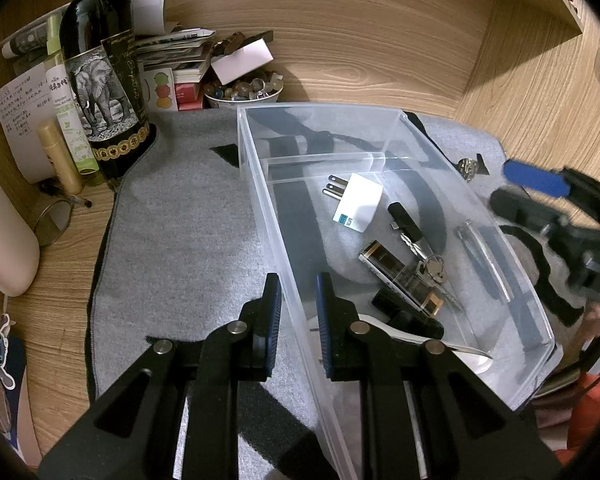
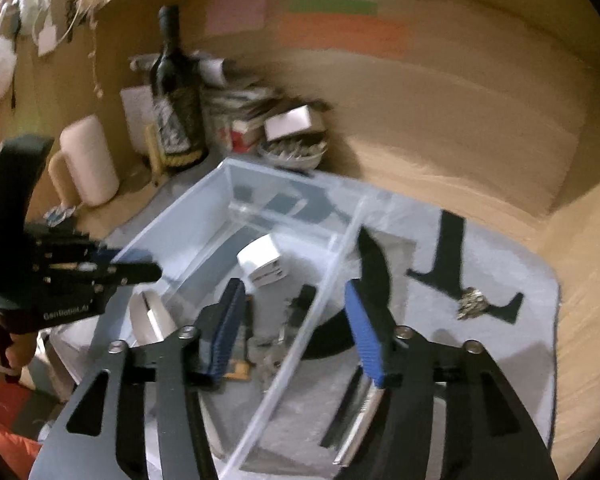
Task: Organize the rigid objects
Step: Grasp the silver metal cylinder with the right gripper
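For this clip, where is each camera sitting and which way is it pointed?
Left wrist: rides the left gripper, looking down along its fingers, which straddle the clear bin wall; the right gripper shows at right.
Right wrist: rides the right gripper, open over the bin's other long wall, facing the wine bottle; blurred; the left gripper shows at left.
Shared: bin, white plug adapter, bottle.

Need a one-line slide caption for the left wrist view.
Left claw straddles the clear bin wall; charger, keys and other small items lie inside.
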Tool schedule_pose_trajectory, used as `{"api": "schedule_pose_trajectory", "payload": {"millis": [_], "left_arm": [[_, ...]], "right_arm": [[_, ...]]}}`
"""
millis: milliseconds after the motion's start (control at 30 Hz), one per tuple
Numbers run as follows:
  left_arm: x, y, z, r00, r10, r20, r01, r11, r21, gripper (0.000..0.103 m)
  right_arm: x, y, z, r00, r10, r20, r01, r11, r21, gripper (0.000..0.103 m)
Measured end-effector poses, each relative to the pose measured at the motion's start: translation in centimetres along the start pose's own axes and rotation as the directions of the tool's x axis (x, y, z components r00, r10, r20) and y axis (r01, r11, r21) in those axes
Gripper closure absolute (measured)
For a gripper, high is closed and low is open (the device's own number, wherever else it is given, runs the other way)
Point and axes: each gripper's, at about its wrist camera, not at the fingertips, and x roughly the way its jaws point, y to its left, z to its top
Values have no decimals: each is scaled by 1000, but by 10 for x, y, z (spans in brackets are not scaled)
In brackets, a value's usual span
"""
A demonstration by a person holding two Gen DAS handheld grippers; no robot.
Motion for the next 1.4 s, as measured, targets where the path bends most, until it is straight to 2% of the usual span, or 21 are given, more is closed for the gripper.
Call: {"api": "schedule_pose_trajectory", "payload": {"millis": [67, 233, 367, 667, 933, 1033, 1100, 1200, 1333, 1400], "left_arm": [[0, 0, 0, 1000, 0, 0, 0, 1000, 0, 86], [0, 0, 0, 1000, 0, 0, 0, 1000, 0, 86], [0, 0, 0, 1000, 0, 0, 0, 1000, 0, 86], [0, 0, 0, 1000, 0, 0, 0, 1000, -1, 86], [0, -1, 0, 1000, 1, 1, -1, 1000, 1, 86], [0, -1, 0, 1000, 2, 0, -2, 1000, 1, 86], [0, -1, 0, 1000, 2, 1, -2, 1000, 2, 86], [-1, 0, 0, 1000, 1, 1, -1, 1000, 0, 86], [-1, 0, 0, 1000, 3, 1, -3, 1000, 2, 86], [-1, 0, 0, 1000, 5, 1, -5, 1000, 3, 86]], "right_arm": [[-7, -8, 2, 1000, -19, 22, 19, 1000, 22, 44], [-22, -31, 3, 995, -79, 61, 74, 995, 72, 42], [-25, -49, -2, 992, -112, 53, 105, 987, 119, 41], [8, -67, -38, 988, -117, -100, 132, 979, 156, 40], [35, -62, -71, 976, -50, -214, 86, 983, 164, 40], [40, -58, -78, 971, -53, -233, 88, 986, 144, 40], [38, -55, -79, 972, -62, -227, 94, 986, 135, 45], [37, -55, -78, 972, -60, -225, 91, 987, 129, 59], [35, -59, -76, 974, -50, -221, 85, 985, 150, 86], [34, -62, -75, 975, -45, -220, 82, 983, 165, 88]]}}
